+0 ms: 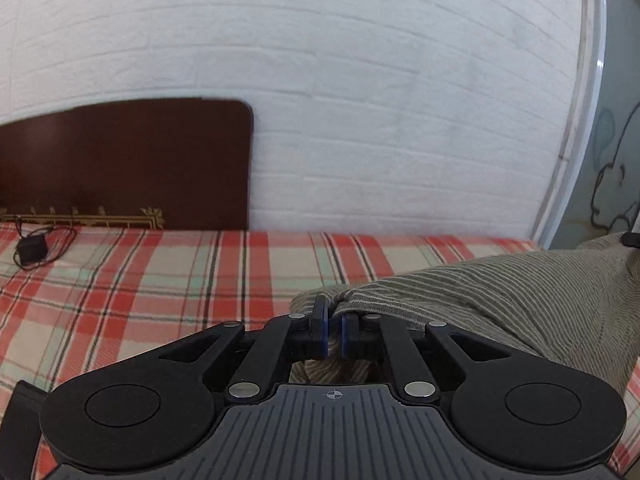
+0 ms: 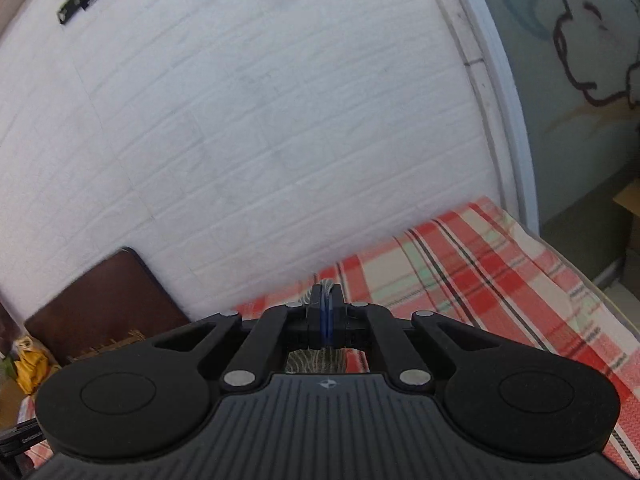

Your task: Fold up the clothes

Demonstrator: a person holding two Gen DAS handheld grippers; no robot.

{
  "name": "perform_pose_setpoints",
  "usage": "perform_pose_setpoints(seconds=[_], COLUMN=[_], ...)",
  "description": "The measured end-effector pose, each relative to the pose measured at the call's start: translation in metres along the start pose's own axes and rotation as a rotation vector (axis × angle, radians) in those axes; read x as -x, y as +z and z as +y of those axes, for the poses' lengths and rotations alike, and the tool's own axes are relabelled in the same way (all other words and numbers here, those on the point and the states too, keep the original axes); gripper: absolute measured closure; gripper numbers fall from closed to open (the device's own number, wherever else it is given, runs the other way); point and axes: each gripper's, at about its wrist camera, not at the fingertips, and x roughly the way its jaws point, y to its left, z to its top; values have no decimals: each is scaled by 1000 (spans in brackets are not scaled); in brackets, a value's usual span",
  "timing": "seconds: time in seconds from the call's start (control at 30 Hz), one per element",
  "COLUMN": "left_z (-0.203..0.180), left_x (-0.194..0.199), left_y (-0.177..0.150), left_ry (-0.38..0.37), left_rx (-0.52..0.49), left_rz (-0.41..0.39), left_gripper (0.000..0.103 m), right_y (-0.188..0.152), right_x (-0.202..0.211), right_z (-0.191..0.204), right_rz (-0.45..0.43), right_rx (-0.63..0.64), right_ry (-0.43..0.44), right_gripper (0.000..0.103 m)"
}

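A grey striped garment [image 1: 500, 296] hangs lifted above the plaid bed. In the left wrist view my left gripper [image 1: 334, 322] is shut on a bunched edge of it, and the cloth stretches taut up to the right edge of the frame. In the right wrist view my right gripper [image 2: 327, 312] is shut on another edge of the same striped garment [image 2: 316, 360]; only a sliver shows above the pads and a patch below them. The rest of the cloth is hidden under the gripper body.
A bed with a red, cream and green plaid sheet [image 1: 160, 280] runs along a white brick-pattern wall [image 1: 360, 120]. A dark brown headboard [image 1: 120, 160] stands at the left, with a black charger and cable [image 1: 32, 250] on the sheet. The bed's right edge [image 2: 592, 292] drops to the floor.
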Motion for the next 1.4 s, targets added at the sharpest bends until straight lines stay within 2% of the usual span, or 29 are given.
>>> perform_pose_setpoints(seconds=[0.03,0.1,0.17,0.23,0.3,0.33,0.47,0.6,0.77,0.87,0.97,1.17,1.4], left_z=[-2,-4,-1,6,10,12,0,-27,-48,-60,-70,-82,-83], left_x=[-5,-13,-14,-7,4,12,33,35,22,19,18,17,14], left_y=[-6,-17,-24,-27,-29,-30,-47,-74,-88,-83,-76,-69,-67], left_ry=[7,25,36,40,40,35,-32,-69,-194,-220,-240,-243,-239], left_rx=[-7,-24,-29,-30,-35,-42,-134,-256,-245,-266,-289,-320,-316], left_rz=[18,49,60,67,62,61,85,133,183,176,161,152,164], left_gripper=[71,62,55,53,48,46,40,37,37,36,32,29,29], right_y=[-7,-20,-32,-43,-52,-56,-72,-95,-128,-146,-158,-155,-135], right_x=[-9,-26,-33,-33,-18,-11,17,31,32,28,23,20,12], right_z=[-8,-25,-40,-51,-53,-54,-51,-43,-37,-31,-23,-26,-33], right_rz=[28,85,126,150,116,100,89,146,241,288,302,302,264], right_rx=[-11,-34,-44,-44,-32,-26,-18,-4,5,13,44,20,-20], right_ry=[-28,-82,-114,-143,-162,-171,-130,-71,-45,-11,-14,6,12], right_gripper=[102,101,97,89,50,47,47,37,37,36,36,36,35])
